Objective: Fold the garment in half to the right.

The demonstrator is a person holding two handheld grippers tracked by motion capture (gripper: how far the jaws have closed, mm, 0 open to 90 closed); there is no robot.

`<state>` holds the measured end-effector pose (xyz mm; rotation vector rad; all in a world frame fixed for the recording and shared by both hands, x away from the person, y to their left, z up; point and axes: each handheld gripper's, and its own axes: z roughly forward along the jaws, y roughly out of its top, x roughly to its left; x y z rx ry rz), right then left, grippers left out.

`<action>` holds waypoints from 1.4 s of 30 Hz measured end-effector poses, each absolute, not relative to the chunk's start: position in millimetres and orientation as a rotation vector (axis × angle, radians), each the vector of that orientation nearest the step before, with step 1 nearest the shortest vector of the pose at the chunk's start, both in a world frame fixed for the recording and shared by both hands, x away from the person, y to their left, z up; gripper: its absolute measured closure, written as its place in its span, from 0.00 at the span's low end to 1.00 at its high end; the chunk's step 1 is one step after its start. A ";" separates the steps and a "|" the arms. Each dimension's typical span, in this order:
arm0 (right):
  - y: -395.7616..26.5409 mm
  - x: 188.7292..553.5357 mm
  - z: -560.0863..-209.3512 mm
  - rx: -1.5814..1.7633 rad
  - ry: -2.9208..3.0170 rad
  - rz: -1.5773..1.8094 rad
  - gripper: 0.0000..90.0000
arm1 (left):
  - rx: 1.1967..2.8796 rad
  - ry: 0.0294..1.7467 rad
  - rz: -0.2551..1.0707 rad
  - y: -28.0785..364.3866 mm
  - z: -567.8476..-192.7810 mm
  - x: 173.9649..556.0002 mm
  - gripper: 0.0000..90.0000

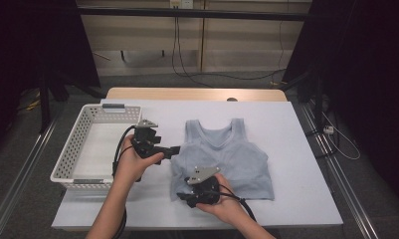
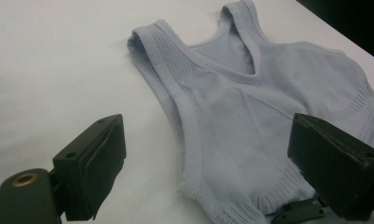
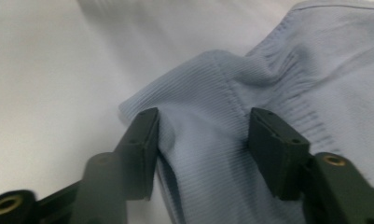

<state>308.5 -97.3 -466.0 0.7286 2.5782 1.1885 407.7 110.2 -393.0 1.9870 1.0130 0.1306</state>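
The right claw [image 1: 189,198] is seen half-open, jaws straddling the ribbed hem corner of the pale blue tank top [image 1: 226,159] without pinching it. The top lies flat mid-surface, straps pointing away. The left claw [image 1: 176,149], wide open, is held at its side edge.

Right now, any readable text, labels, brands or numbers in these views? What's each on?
None readable.
Top: plain light blue knit, no print or tag seen.
Basket: white perforated plastic; grey strips on its near and far rims show no legible writing.
Left gripper and right gripper: black, no markings legible.
Table cover: blank.
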 end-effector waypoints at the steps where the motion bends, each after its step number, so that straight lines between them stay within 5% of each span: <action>1: -96.9 308.1 -466.1 0.726 2.576 1.183 0.53 | 1.990 1.017 0.137 109.7 -392.8 407.7 0.13; 3: -97.4 308.3 -466.0 0.740 2.564 1.181 0.62 | 1.989 1.029 0.147 108.5 -392.7 407.6 0.14; 6: -99.4 309.5 -465.7 0.731 2.562 1.196 0.91 | 1.981 1.029 0.120 109.4 -393.6 409.5 0.14; 42: -127.3 293.1 -441.4 0.817 2.532 1.450 0.94 | 2.048 1.030 0.196 63.3 -428.3 483.7 0.33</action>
